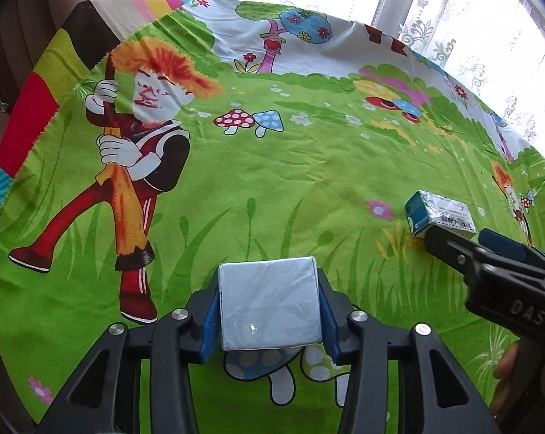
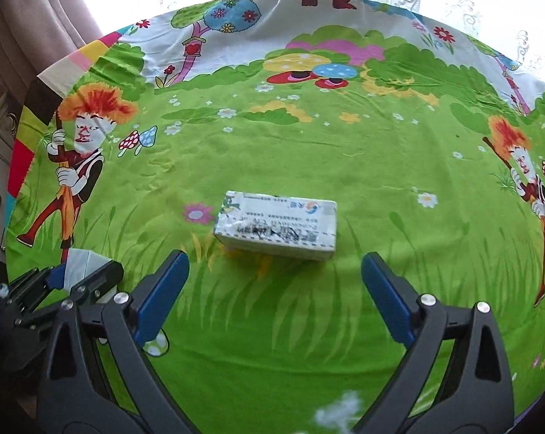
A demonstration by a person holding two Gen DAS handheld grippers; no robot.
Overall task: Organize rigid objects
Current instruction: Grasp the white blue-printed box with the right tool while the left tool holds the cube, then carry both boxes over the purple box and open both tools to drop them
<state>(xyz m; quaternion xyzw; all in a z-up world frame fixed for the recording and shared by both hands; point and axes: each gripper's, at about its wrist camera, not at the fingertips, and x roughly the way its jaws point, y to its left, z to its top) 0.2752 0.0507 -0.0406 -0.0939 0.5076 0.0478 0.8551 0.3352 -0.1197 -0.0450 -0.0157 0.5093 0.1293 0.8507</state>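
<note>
Pale-blue box (image 1: 268,303) clamped in my left gripper (image 1: 268,320).
My right gripper (image 2: 272,300) gaped before the printed carton (image 2: 277,226); nothing sorted yet.

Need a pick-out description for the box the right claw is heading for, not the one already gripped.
On the green cartoon tablecloth, find the pink flower print near the middle. Just right of it lies a white rectangular carton with printed text, flat, ahead of the open right claw and untouched. The other box, a plain pale square box, is clamped in the left claw.
</note>
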